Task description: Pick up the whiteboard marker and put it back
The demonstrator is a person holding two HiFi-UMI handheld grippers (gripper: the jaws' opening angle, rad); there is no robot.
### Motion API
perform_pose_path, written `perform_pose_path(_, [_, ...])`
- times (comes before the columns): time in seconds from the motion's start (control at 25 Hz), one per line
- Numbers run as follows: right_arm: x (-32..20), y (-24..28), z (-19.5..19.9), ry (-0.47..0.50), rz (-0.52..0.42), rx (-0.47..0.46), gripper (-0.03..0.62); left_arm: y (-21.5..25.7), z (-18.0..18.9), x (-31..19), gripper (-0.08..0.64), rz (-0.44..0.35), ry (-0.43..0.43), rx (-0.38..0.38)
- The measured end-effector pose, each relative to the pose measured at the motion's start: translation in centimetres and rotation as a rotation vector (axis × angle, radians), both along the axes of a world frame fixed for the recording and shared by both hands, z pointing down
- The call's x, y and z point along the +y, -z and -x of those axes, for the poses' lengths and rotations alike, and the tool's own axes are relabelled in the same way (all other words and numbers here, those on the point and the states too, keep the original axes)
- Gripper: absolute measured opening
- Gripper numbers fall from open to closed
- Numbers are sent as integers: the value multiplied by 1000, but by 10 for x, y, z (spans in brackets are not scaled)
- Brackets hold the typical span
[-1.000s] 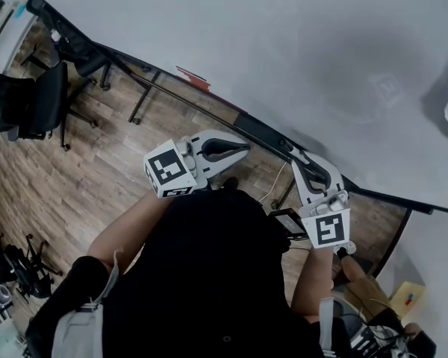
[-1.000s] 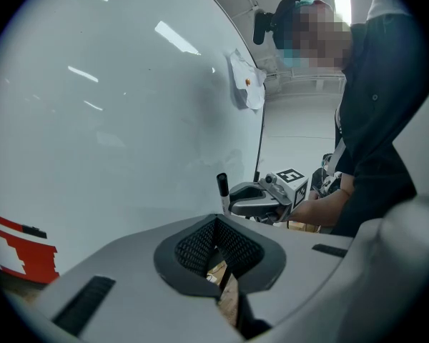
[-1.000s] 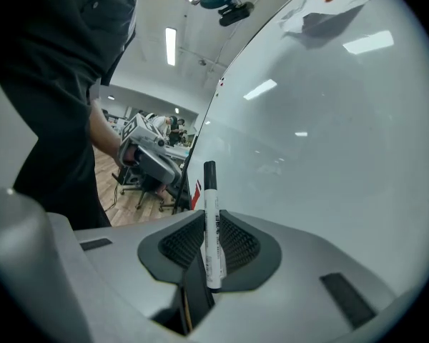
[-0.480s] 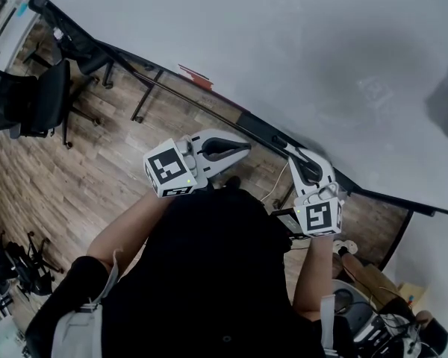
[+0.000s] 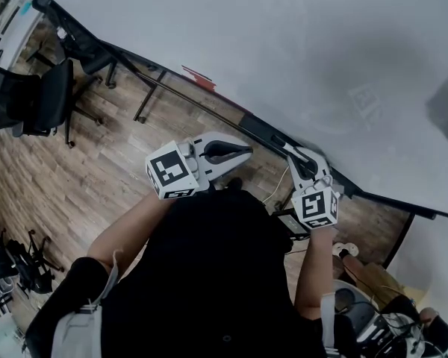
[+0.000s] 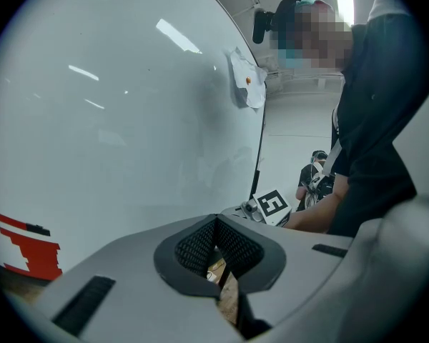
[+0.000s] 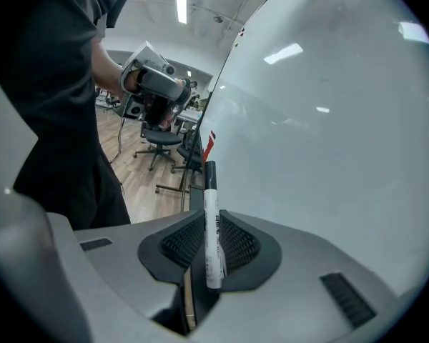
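Observation:
A white whiteboard marker (image 7: 211,227) with a black cap stands upright between the jaws of my right gripper (image 7: 211,247), which is shut on its barrel. In the head view the right gripper (image 5: 291,151) is close against the bottom edge of the whiteboard (image 5: 284,43), by the dark rail (image 5: 209,104); the marker itself is too small to make out there. My left gripper (image 5: 244,150) is held level to its left, shut, with nothing between its pads (image 6: 200,249).
The whiteboard (image 7: 329,120) fills the right gripper view's right side. A red mark (image 5: 198,77) sits at its lower edge, a white cloth (image 6: 247,81) hangs on it. Office chairs (image 5: 37,99) stand on the wood floor. The person's dark torso (image 5: 209,274) is below.
My right gripper has moved up and slightly left, closer to the whiteboard's lower rail, still holding the marker. The left gripper has hardly shifted.

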State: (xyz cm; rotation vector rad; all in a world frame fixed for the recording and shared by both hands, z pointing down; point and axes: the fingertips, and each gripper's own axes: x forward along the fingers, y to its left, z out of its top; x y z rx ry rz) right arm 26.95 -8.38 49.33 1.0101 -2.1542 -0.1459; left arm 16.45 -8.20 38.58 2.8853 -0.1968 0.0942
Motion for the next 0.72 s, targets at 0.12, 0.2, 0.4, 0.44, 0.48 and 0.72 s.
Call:
perform_pose_path(0.12, [-3, -13, -3, -9, 32, 23, 74, -1, 0, 2, 12, 1, -3, -4])
perform_pose_path(0.2, [-4, -23, -4, -12, 54, 30, 74, -1, 0, 2, 12, 5, -4, -6])
perform_pose_path(0.4, [-4, -44, -7, -13, 102, 43, 74, -2, -2, 5, 12, 10, -6, -10])
perform_pose_path(0.44, [-4, -47, -8, -14, 109, 44, 74, -2, -3, 5, 12, 12, -8, -12])
perform_pose_path(0.48, [-5, -50, -9, -14, 115, 45, 74, -2, -4, 6, 12, 13, -10, -13])
perform_pose_path(0.72, [-6, -59, -7, -7, 130, 46, 74, -7, -7, 11, 12, 13, -27, -12])
